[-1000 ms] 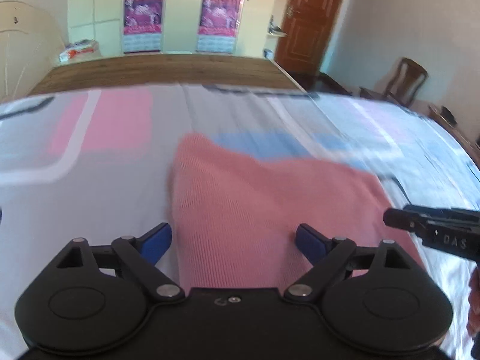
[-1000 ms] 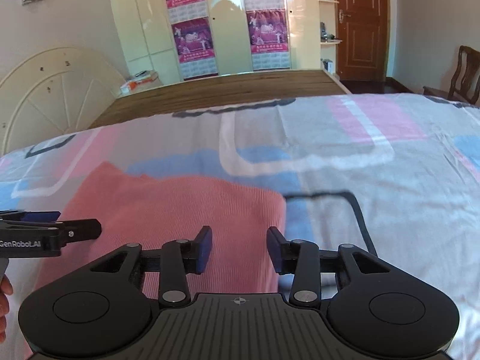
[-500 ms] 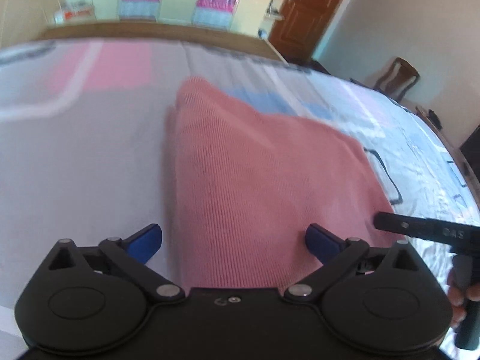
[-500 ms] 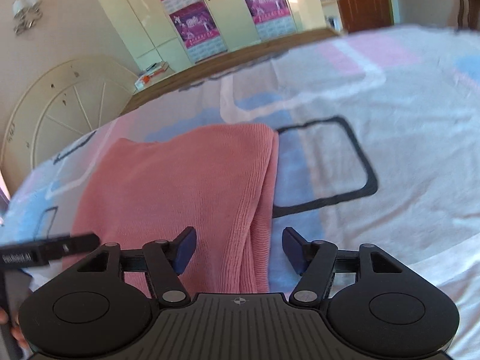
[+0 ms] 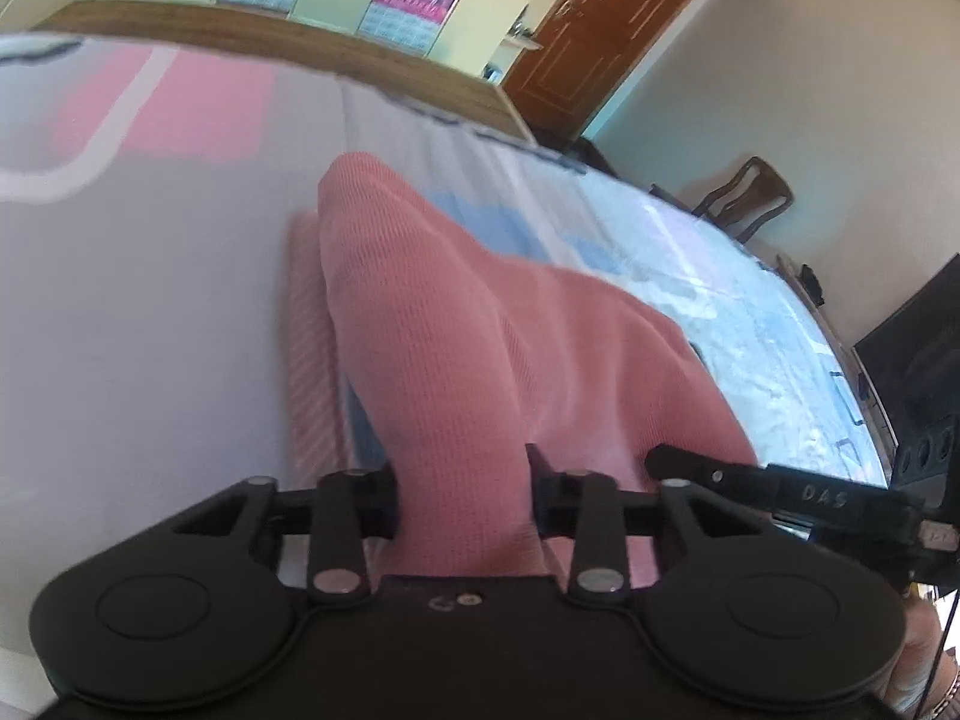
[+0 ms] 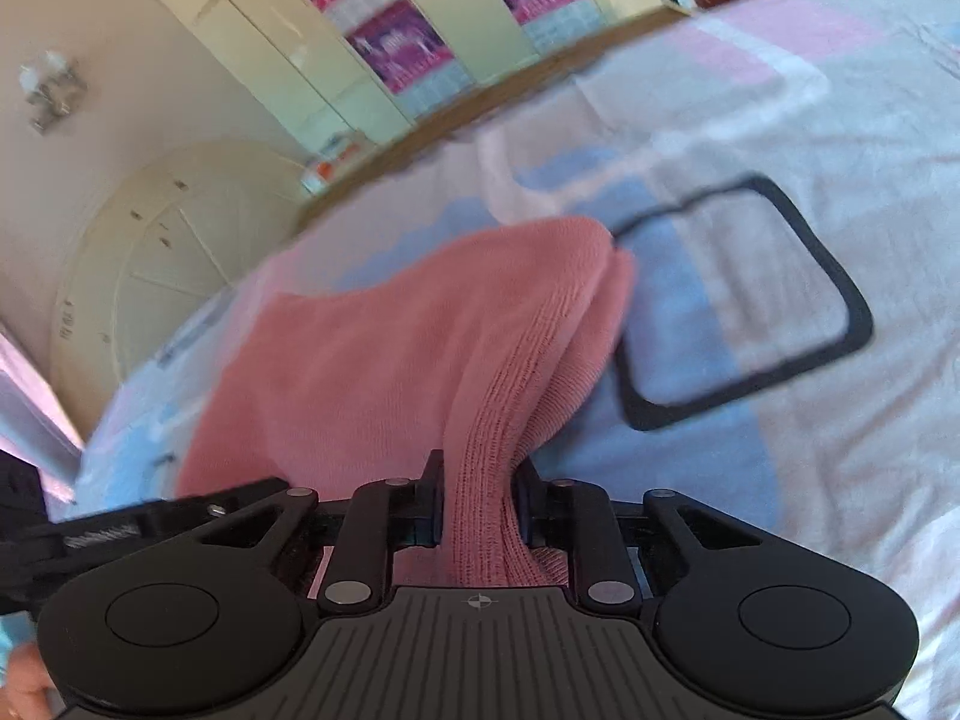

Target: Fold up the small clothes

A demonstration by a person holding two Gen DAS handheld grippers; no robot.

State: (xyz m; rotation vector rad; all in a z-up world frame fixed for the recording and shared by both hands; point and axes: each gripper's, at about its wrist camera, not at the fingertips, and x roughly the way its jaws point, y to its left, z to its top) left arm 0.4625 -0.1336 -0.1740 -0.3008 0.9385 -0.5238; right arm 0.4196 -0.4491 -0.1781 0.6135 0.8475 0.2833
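The left tongs [image 5: 462,495] have just been closing and now pinch a bunched fold of the pink ribbed knit garment [image 5: 480,330], the cloth squeezed between the two pads and rising out of them in a ridge. The right tongs [image 6: 477,504] have likewise just been closing; they grip a narrower gathered strip of the same garment [image 6: 420,348] along its right-hand edge, the ribbing standing up tightly between the pads.

The garment lies on the bed, on a pale bedsheet with pink and blue blocks and dark outlined rectangles [image 6: 780,420]. Its near edge is lifted off the sheet at both grips, while the far part still rests on the bed. In the left wrist view a lower layer of the garment shows as a lighter pink strip to the left of the raised fold. In the right wrist view the far right corner of the garment curls over beside a dark rounded rectangle printed on the sheet.

Each wrist view catches the other tool at its edge: the right tool's black finger [image 5: 774,486] reaches in from the right, just beside the left tongs, and the left tool's black finger [image 6: 150,525] comes in from the left. A hand [image 5: 924,672] shows at the lower right corner of the left view.

Beyond the bed stand a wooden footboard [image 5: 270,39], cream wardrobe doors with purple posters [image 6: 390,48], a brown wooden door [image 5: 606,18] and a dark wooden chair [image 5: 750,198].
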